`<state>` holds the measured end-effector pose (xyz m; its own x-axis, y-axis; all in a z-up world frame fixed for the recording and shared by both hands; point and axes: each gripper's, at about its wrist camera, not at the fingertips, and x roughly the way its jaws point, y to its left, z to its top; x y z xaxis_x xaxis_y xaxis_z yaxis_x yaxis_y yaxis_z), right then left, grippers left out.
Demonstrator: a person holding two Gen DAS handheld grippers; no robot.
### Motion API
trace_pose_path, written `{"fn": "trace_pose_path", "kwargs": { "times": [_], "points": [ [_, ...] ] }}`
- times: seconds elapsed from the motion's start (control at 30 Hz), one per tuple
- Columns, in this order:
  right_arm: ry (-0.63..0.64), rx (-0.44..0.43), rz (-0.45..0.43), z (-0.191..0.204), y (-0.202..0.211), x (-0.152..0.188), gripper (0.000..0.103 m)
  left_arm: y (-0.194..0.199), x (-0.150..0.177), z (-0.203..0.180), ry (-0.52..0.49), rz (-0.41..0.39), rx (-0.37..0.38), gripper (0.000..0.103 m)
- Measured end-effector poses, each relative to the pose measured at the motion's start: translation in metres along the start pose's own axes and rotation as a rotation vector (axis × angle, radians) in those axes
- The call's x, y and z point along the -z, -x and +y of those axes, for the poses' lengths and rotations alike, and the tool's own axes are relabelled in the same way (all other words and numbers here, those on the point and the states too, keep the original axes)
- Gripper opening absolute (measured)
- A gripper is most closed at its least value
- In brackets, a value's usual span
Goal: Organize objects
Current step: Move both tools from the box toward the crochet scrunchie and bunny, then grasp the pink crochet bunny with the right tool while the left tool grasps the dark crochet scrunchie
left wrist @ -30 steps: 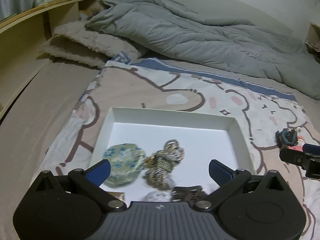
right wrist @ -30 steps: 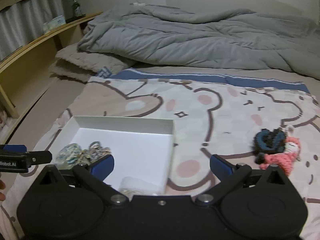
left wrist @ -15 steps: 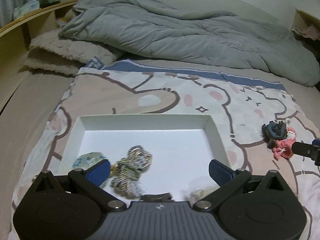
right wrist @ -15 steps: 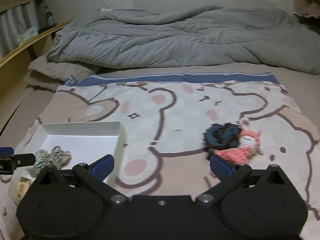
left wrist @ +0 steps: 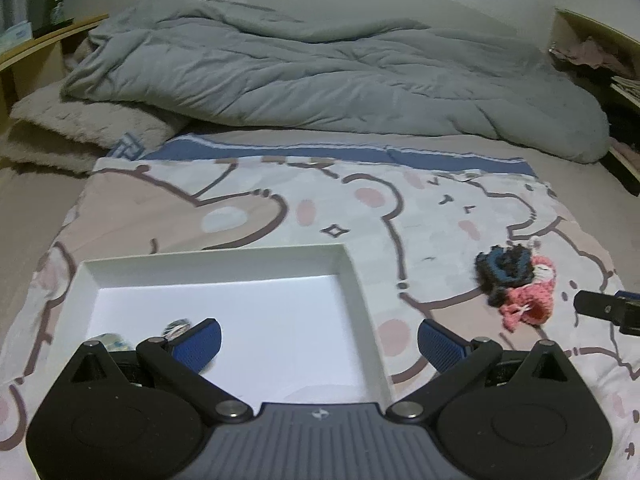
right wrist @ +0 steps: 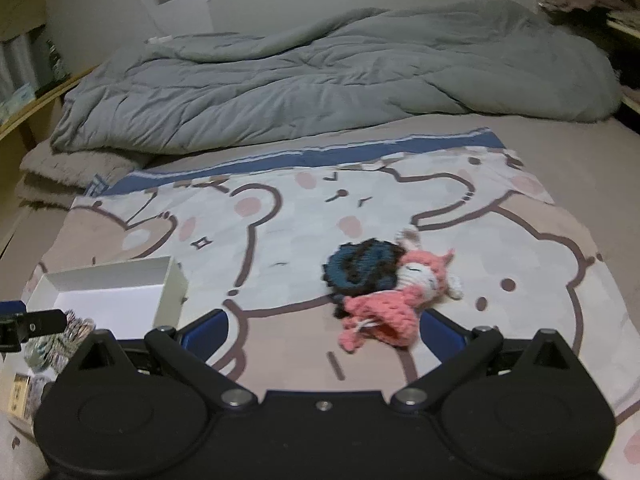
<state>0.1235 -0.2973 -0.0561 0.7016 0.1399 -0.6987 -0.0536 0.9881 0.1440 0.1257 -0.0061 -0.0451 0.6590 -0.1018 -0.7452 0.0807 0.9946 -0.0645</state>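
A pink crochet doll (right wrist: 384, 312) with a dark blue and black crocheted piece (right wrist: 360, 268) at its head lies on the bear-print sheet. My right gripper (right wrist: 320, 332) is open, and the doll's pink skirt sits at its fingertips, close to the right finger. The left wrist view shows the same doll (left wrist: 528, 300) off to the right. My left gripper (left wrist: 318, 340) hangs open over the near part of a white tray (left wrist: 216, 254). Small patterned items (left wrist: 176, 326) lie in the tray by its left finger. The tray (right wrist: 172, 292) also shows at the right wrist view's left side.
A crumpled grey duvet (left wrist: 320, 80) fills the back of the bed, with a beige fluffy blanket (left wrist: 80, 128) at its left. A wooden shelf (left wrist: 40, 44) with a bottle runs along the left. A small printed packet (right wrist: 20, 392) lies beside the tray.
The right gripper has swung right and closed in on the crochet doll, which now sits at its fingertips. The left gripper has turned right and drawn back, so the tray's items show only by its left finger.
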Motion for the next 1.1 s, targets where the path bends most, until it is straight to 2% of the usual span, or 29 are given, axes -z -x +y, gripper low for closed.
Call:
{"fn": "trace_pose_path", "kwargs": {
  "times": [0.53, 0.87, 1.0, 1.1],
  "points": [
    [-0.059, 0.053, -0.038, -0.05, -0.018, 0.003, 0.103, -0.022, -0.01, -0.052, -0.061, -0.039, 0.101, 0.103],
    [-0.299, 0.042, -0.014, -0.085, -0.039, 0.004, 0.103, -0.03, -0.021, -0.076, -0.074, -0.109, 0.15, 0.103],
    [-0.395, 0.101, -0.031, -0.101, -0.045, -0.001, 0.103, -0.041, -0.029, -0.084, -0.075, -0.103, 0.171, 0.103],
    [-0.395, 0.128, -0.034, -0.111, -0.052, -0.008, 0.103, -0.049, -0.034, -0.09, -0.09, -0.107, 0.202, 0.103]
  ]
}}
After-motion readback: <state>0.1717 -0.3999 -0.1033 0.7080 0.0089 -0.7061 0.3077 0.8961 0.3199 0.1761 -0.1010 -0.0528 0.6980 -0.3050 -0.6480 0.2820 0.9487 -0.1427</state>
